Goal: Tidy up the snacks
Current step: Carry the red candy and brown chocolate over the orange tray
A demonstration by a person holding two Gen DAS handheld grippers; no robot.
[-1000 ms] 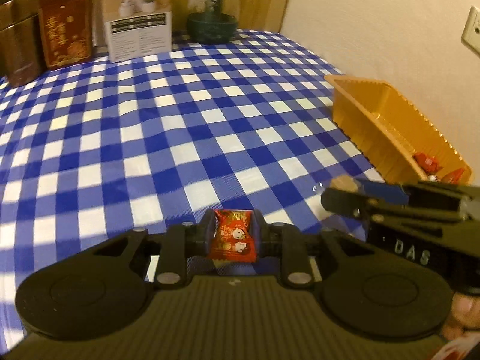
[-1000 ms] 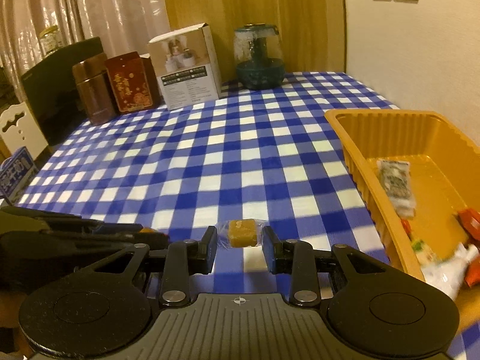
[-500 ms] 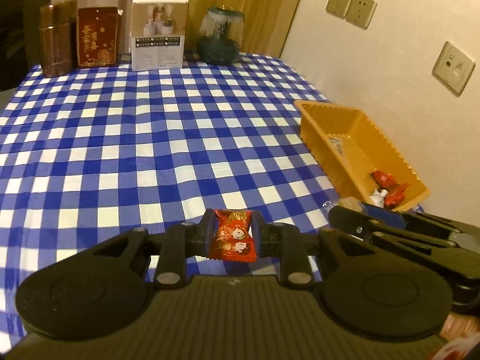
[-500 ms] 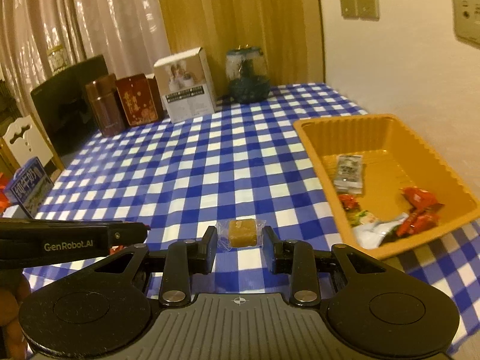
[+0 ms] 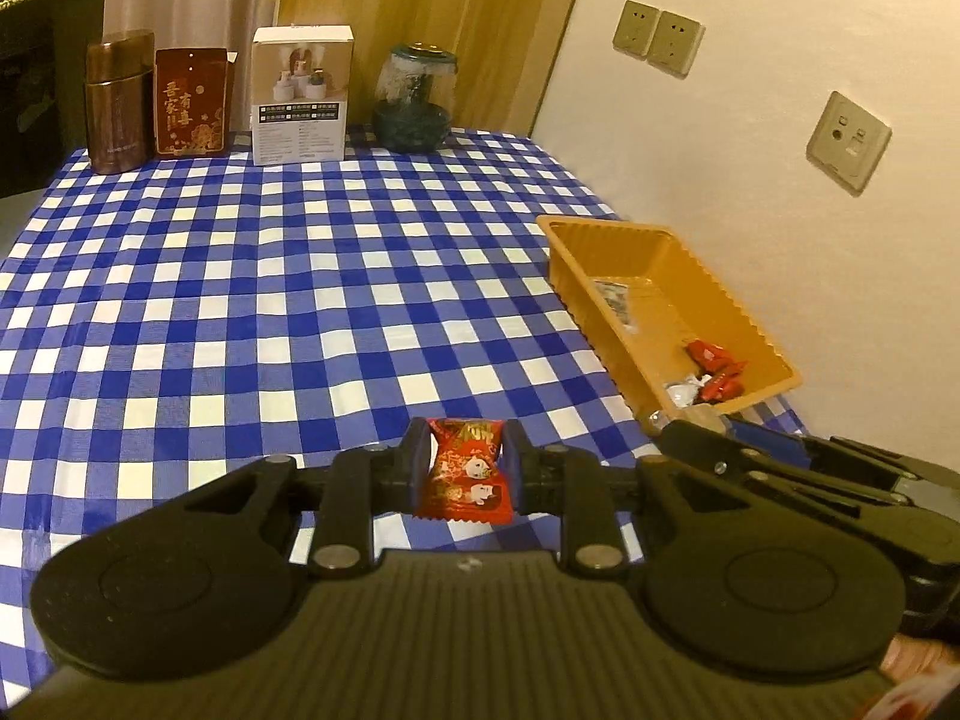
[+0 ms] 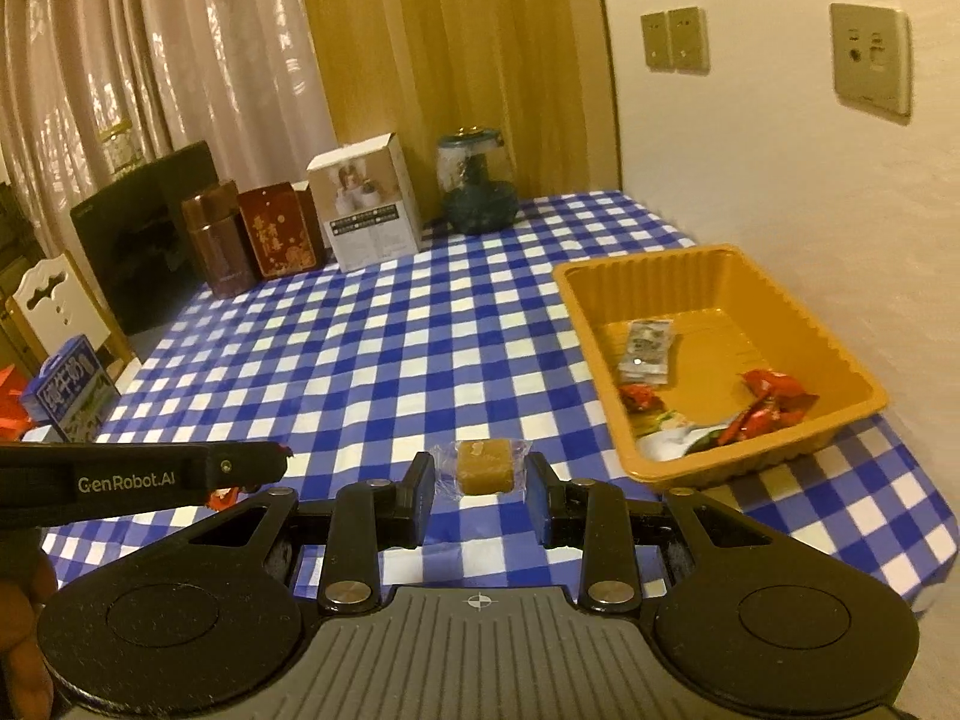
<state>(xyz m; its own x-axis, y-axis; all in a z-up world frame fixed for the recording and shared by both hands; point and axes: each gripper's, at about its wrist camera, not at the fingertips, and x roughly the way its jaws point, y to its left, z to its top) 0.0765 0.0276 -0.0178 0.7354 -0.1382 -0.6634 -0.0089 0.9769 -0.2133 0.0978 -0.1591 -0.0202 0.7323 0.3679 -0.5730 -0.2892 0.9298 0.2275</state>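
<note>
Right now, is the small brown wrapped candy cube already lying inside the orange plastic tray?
No, the brown candy cube sits between the right gripper fingers, outside the orange tray.

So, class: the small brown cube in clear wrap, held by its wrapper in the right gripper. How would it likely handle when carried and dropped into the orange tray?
The brown cube looks small, so probably light. Its clear wrapper is glossy and crinkled, so the right gripper may slip on it. Flat-sided, it should land in the orange tray without rolling.

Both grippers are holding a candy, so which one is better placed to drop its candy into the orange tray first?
Right. The right hand-held gripper holds the brown candy beside the orange tray; the left hand-held gripper sits farther away.
</note>
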